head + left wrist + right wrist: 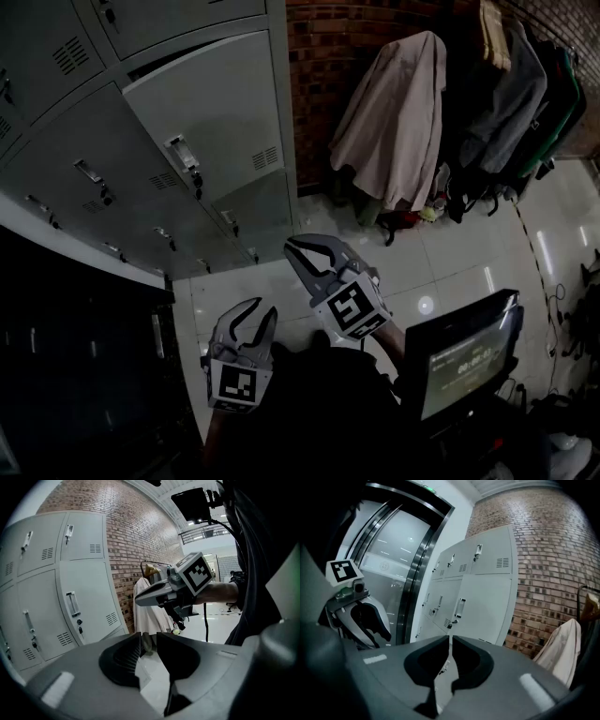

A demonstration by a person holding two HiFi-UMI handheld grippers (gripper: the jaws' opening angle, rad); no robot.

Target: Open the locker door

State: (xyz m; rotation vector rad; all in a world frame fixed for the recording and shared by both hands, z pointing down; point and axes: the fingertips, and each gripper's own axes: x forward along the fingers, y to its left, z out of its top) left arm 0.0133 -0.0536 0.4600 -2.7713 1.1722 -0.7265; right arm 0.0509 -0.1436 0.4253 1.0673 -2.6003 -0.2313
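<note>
The door point(225, 103) sits at about 11 o'clock in the head view, the right-most tall panel in the bank, hard against the brick wall point(319, 56). It stands upright with its long axis vertical, which from my steep downward look runs roughly 12 to 5 o'clock, and its face points out into the room. A dark line along its top edge may mean it is already slightly ajar, but the picture is dim and bent and I can't be sure. Its handle point(181, 150) is a slim upright bar on the side away from the wall, with what looks like a key point(196, 178) just below, so I judge the hinges to be on the wall side. Both tools hang at 6 o'clock, well apart from the lockers. The right gripper point(292, 246) is closed to a slit with nothing in it. The left gripper point(261, 311) has a narrow gap and is also empty. My worries: going in with the right one closed would only bump the handle, a low approach could knock the key, and a pull not square to the hinge line could slip off the thin bar. The door may also swing toward the coats point(394, 122) at 1 o'clock.
</note>
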